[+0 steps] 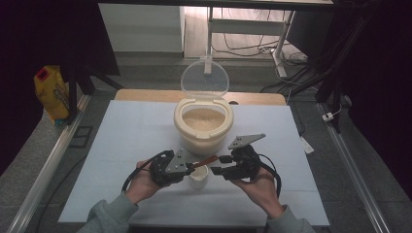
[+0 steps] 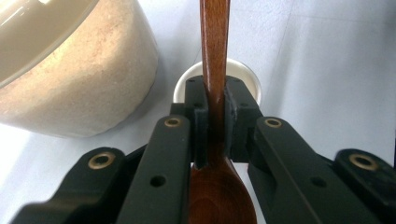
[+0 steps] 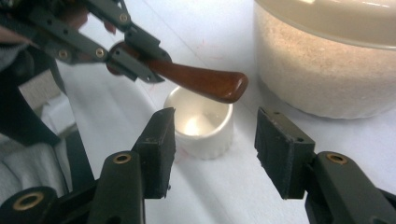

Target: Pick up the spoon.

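Two tongs: our left tongs (image 1: 187, 167) clamp the wooden spoon (image 2: 215, 60); right tongs (image 3: 212, 151), open and empty, should clear the cup (image 3: 201, 122).

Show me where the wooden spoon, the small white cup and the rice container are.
wooden spoon (image 3: 205, 83), right gripper view, handle.
small white cup (image 3: 208, 140), right gripper view, outer wall.
rice container (image 1: 180, 127), high view, side wall.

place: lab test bench | cues: metal rails (image 1: 46, 165), floor cables (image 1: 252, 48), desk frame (image 1: 243, 24), covered table (image 1: 136, 131)
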